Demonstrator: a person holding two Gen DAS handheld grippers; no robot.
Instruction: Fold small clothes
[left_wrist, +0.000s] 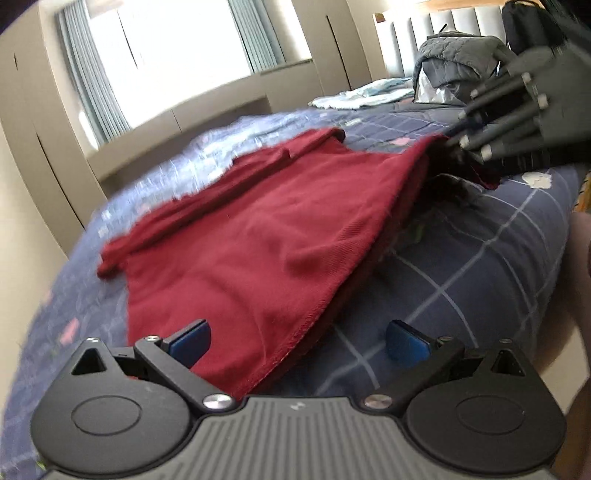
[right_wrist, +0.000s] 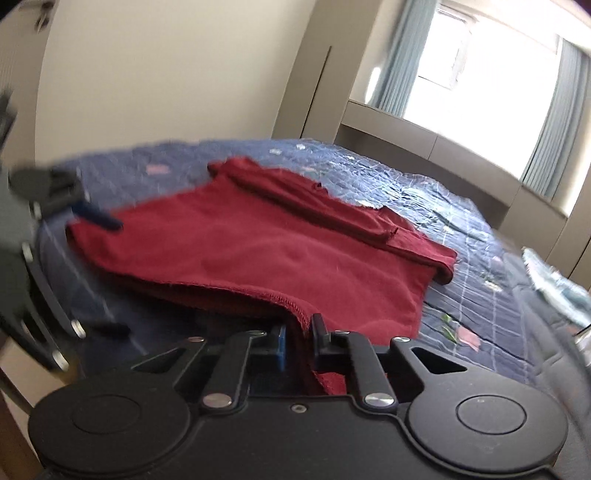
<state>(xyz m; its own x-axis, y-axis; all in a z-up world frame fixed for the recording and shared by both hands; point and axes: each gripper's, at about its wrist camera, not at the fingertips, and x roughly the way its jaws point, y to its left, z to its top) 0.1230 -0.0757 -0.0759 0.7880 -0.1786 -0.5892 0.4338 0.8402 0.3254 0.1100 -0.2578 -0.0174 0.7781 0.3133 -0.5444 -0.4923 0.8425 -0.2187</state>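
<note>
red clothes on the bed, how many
1. A red shirt lies spread on the blue quilt, one hem corner pinched in the right gripper. Another layer may be hidden underneath.

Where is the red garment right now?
The red garment lies spread on the blue plaid bedspread, mid-frame in both wrist views. The right gripper pinches its near hem corner; the open left gripper straddles the other hem corner.
</note>
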